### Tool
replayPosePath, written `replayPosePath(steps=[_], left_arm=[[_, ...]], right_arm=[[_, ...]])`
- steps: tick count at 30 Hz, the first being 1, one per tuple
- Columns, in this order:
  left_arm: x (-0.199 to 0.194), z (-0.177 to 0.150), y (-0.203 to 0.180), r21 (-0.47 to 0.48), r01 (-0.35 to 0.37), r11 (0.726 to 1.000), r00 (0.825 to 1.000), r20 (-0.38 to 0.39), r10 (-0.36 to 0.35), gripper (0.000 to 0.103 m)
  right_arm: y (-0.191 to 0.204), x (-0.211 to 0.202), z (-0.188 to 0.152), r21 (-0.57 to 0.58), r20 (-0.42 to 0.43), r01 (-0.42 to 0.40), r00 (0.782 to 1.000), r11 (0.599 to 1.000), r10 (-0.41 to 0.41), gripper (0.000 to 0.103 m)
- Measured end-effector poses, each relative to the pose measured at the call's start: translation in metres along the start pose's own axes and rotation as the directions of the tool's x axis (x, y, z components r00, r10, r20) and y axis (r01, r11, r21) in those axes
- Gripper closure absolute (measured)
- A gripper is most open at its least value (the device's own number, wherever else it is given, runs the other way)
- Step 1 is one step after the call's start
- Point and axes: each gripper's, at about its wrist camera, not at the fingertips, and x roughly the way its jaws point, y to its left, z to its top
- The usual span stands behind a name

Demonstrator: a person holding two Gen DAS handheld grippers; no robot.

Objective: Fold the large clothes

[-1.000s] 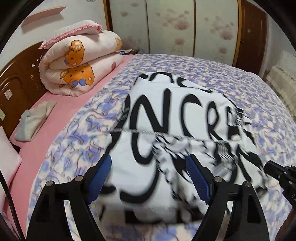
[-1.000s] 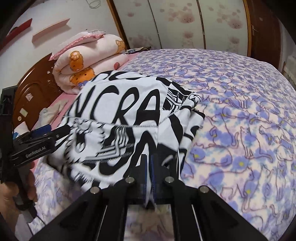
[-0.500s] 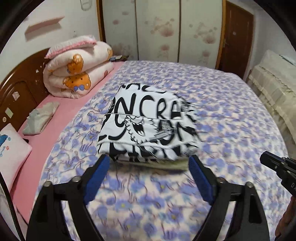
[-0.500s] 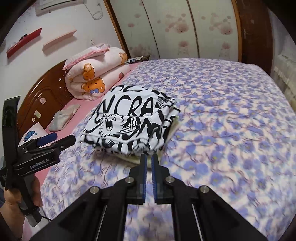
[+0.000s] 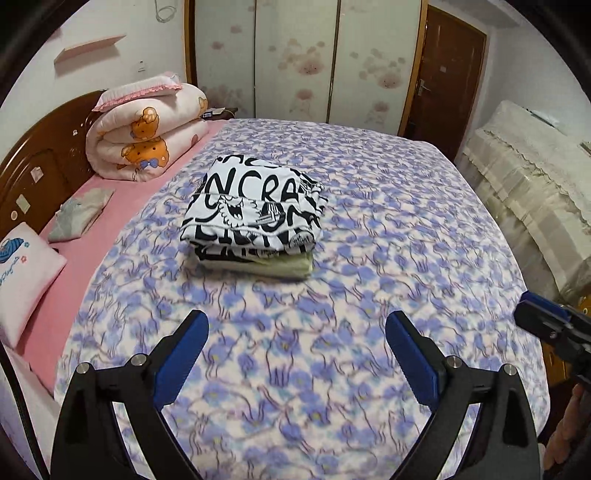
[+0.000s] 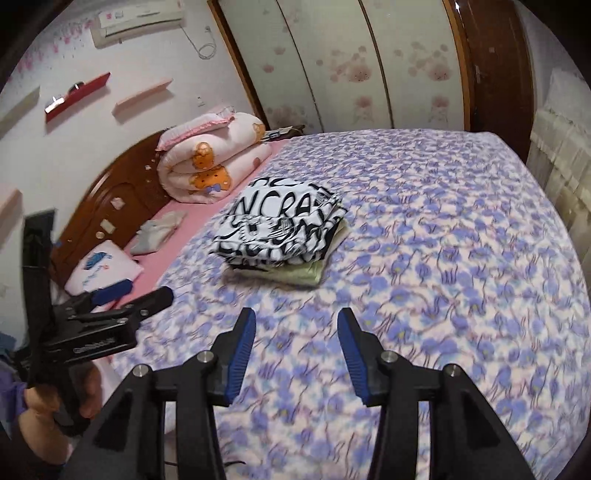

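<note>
Both hand-held grippers, left (image 5: pixel 295 354) & right (image 6: pixel 295 347), hang spread wide w/ nothing held. Farther off, our folded black-and-white garment (image 5: pixel 255 210) tops a pale green one (image 5: pixel 280 264) mid-bed (image 5: pixel 406 229). Soft, light, floppy; we'd pinch its folded edge.

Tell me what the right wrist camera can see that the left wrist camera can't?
Only the right wrist view shows the air conditioner high on the wall, the red shelf and the left gripper from the side.

Only the left wrist view shows the lace-covered furniture clearly and the tip of the right gripper.

Both show the folded black-and-white garment lying on a pale green folded piece, the purple flowered bedspread, the bear quilt and the headboard. Both grippers are open and empty.
</note>
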Motion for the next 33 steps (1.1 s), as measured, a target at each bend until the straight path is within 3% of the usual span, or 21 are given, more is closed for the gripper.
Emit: replayPosePath(steps=[6,20,28,33], left_arm=[[-0.023,-0.035,-0.017,0.01,0.007,1.0,1.0,0.01,-0.007,0.007],[0.005,-0.137,-0.068,-0.009,0.023,1.0,0.999,-0.034,-0.023,0.007],[0.013,-0.157,-0.089,0.02,-0.016,1.0,1.0,-0.009,0.016,0.007],[0.017,-0.16,-0.092,0.017,0.005,1.0,1.0,-0.019,-0.005,0.007]], right_arm=[[-0.007,-0.038,-0.031,-0.019,0.043,0.073,0.996,0.997,-0.072,0.057],[-0.038,-0.01,-0.147,0.081,-0.035,0.183,0.983,0.98,-0.181,0.057],[-0.038,-0.009,-0.164,0.089,-0.038,0.234,0.972,0.968,-0.231,0.056],[-0.038,-0.012,-0.166,0.09,-0.029,0.243,0.97,0.966,-0.241,0.055]])
